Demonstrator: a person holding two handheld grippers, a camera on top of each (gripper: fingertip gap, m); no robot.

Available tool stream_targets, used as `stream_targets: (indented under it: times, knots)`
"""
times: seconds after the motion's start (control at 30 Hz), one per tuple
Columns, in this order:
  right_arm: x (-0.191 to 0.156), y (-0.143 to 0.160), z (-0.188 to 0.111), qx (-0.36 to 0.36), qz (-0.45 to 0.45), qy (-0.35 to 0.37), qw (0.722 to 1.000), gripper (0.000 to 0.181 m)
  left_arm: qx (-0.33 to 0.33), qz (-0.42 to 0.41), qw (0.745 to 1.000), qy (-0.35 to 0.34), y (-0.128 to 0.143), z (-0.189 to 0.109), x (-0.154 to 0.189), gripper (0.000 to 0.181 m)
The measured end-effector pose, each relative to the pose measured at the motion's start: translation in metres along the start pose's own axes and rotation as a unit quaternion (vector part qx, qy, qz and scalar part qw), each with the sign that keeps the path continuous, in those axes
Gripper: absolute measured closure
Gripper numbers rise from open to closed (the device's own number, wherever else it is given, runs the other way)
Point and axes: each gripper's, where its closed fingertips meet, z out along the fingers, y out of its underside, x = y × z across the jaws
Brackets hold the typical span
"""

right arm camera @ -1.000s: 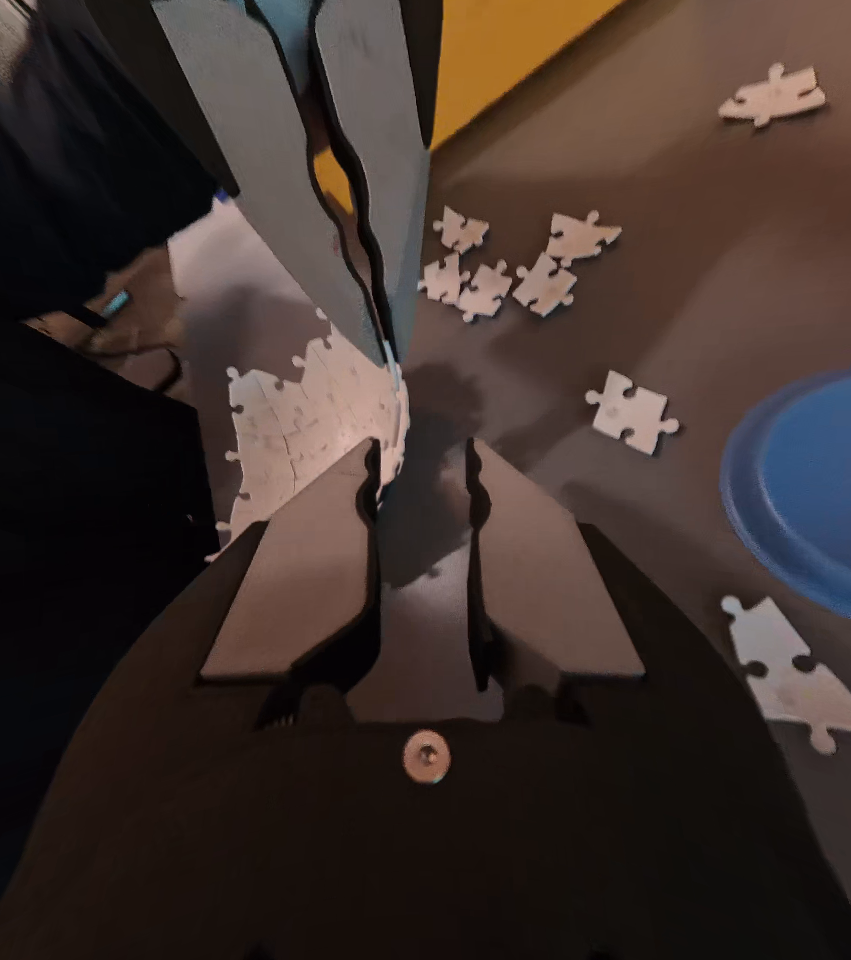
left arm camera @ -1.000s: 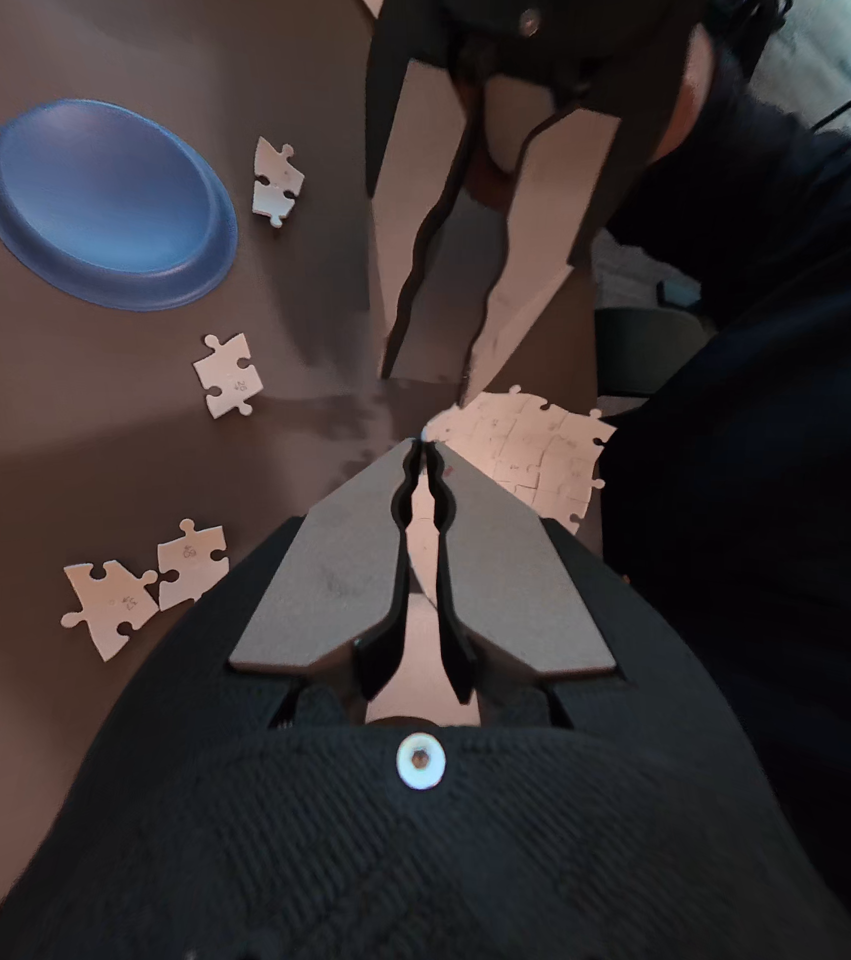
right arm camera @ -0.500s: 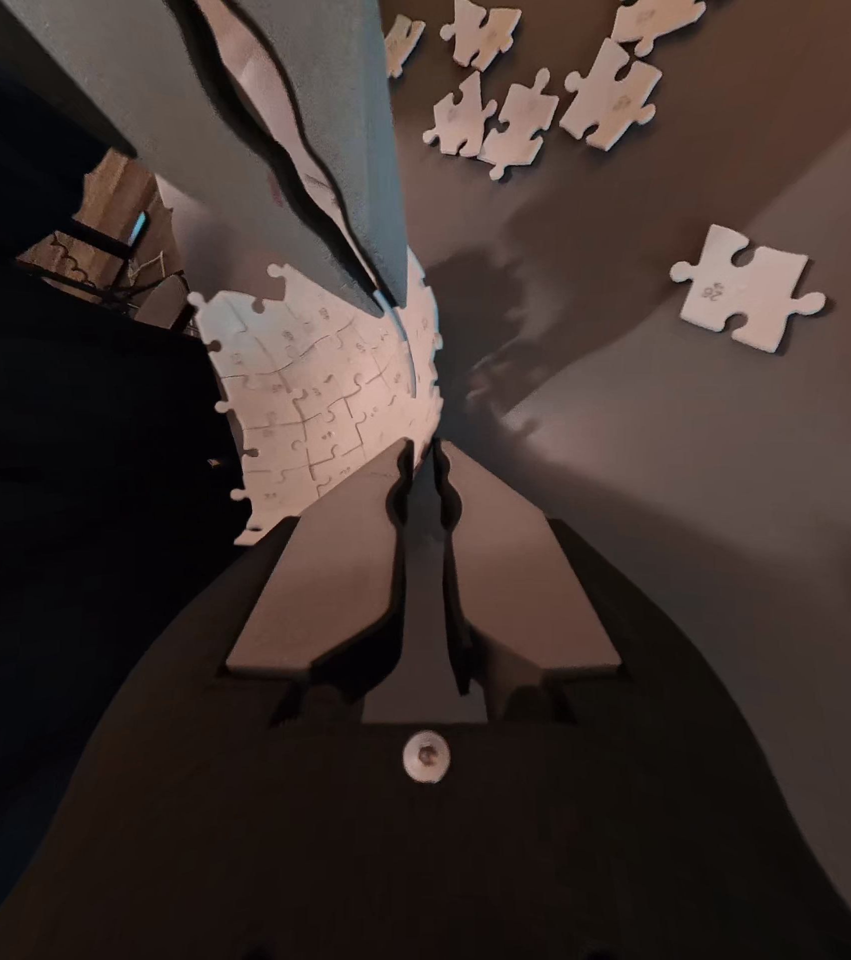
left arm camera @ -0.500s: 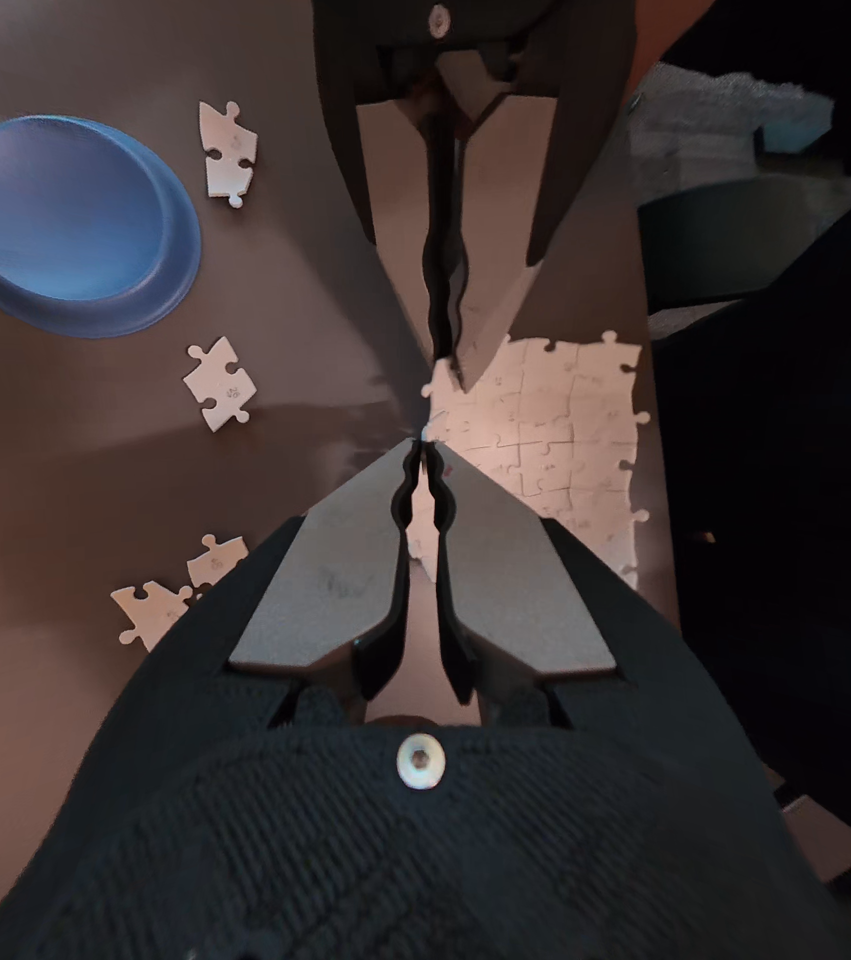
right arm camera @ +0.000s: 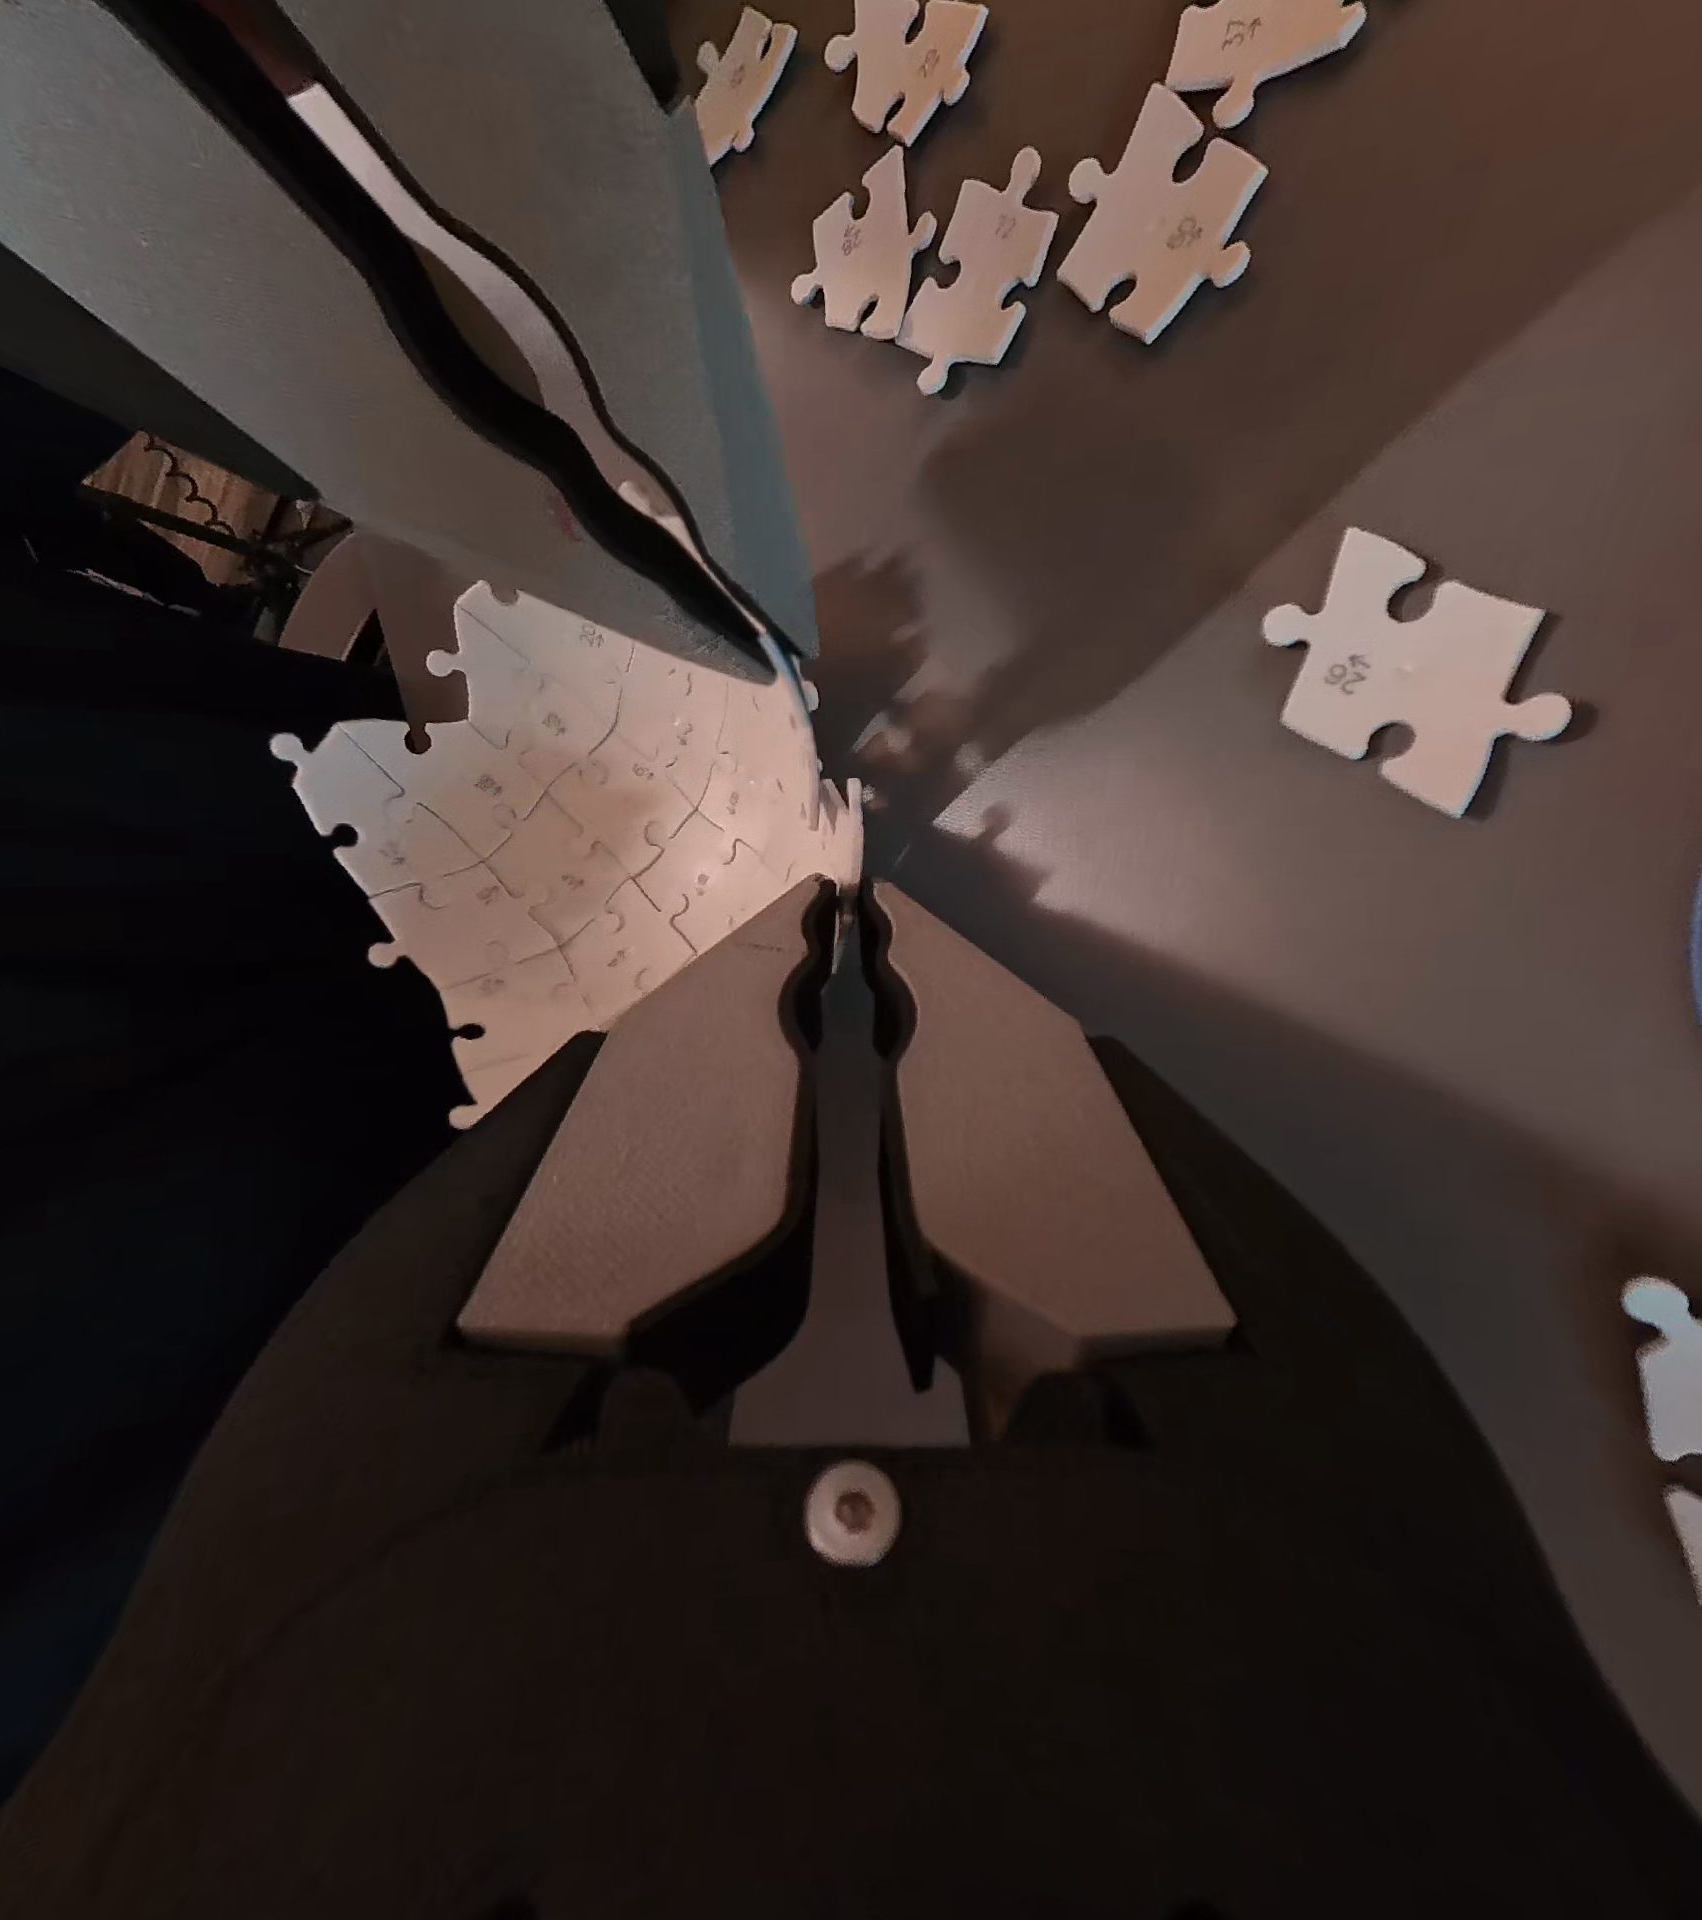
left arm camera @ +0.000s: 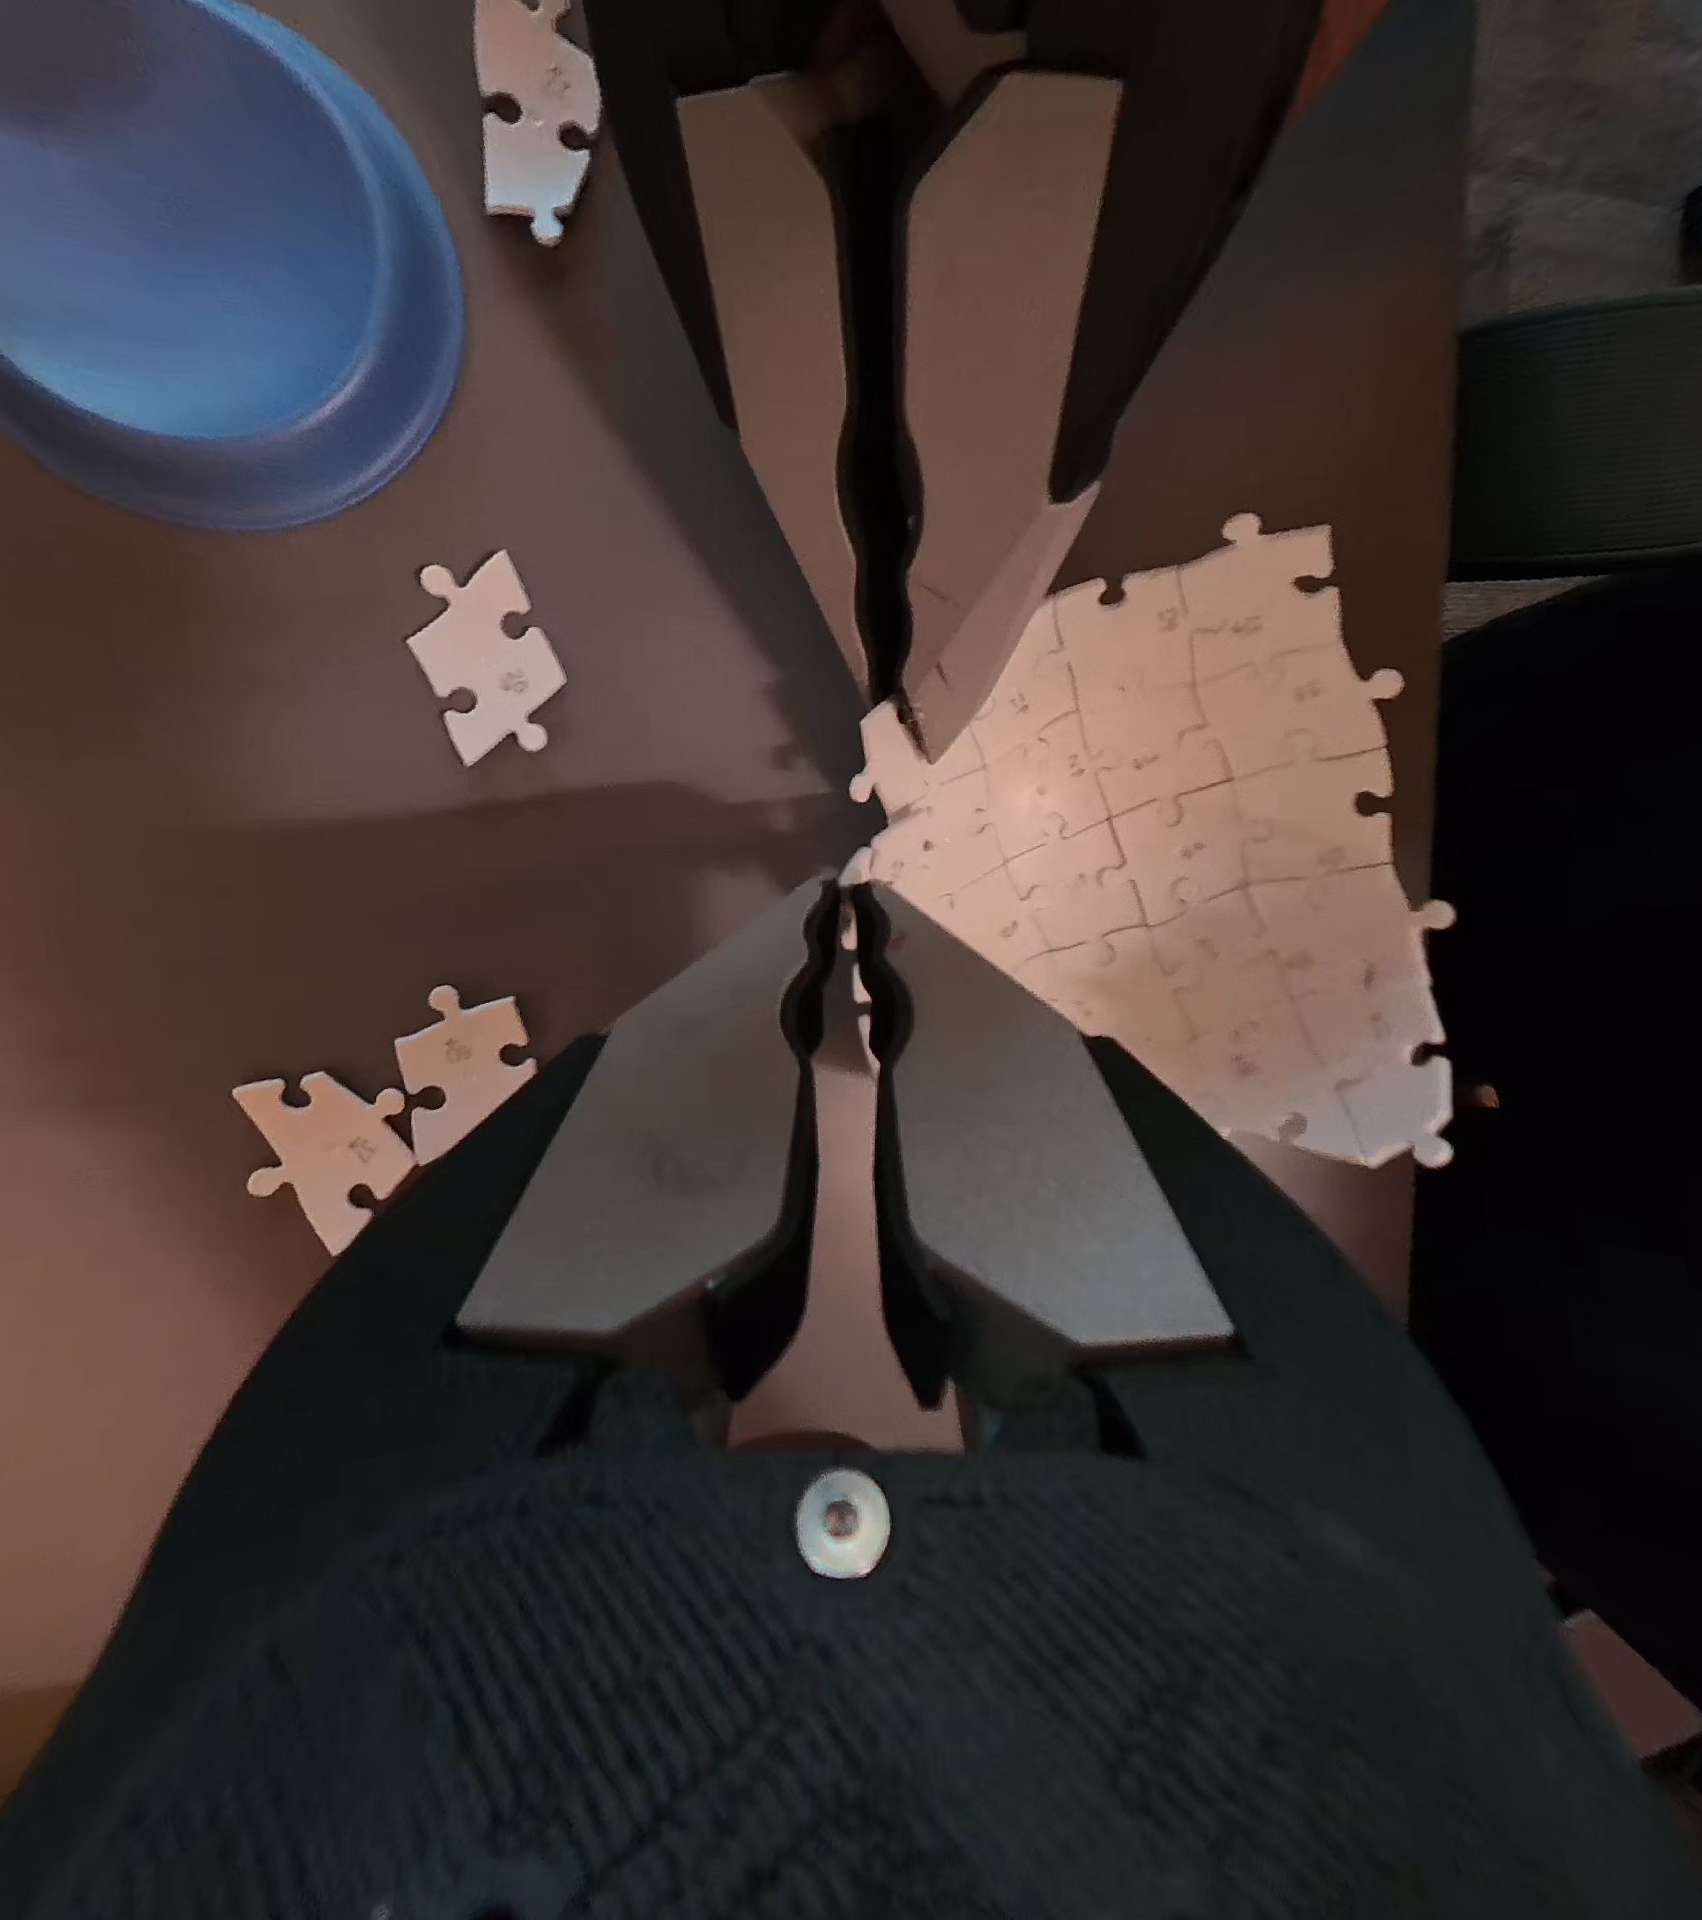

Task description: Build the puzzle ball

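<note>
Left wrist view: both the left hand-held gripper (left arm camera: pixel 845 891) and right hand-held gripper (left arm camera: pixel 904 707) pinch a part-built curved shell (left arm camera: pixel 1190 862), loose pieces (left arm camera: pixel 488 655) left on the worktop (left arm camera: pixel 203 831).

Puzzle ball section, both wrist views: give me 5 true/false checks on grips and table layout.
1. Both grippers are shut on the assembled curved section. True: the left gripper and the right gripper each pinch its edge.
2. The section is a finished closed ball. False: it is an open curved sheet with free tabs along its border.
3. A blue dish sits on the brown table. True.
4. The blue dish holds loose pieces. False: it shows no pieces; loose pieces lie on the table.
5. The section lies flat on the table, untouched. False: it is held at its edge by both grippers.
</note>
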Motion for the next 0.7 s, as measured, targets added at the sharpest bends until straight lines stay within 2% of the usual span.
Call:
stream_targets:
  times: [0.7]
  knots:
    - [0.017,-0.008,0.002,-0.026,0.01,0.003,1.0,0.177,-0.001,-0.071,0.997,-0.018,0.007,0.006,-0.024,0.179]
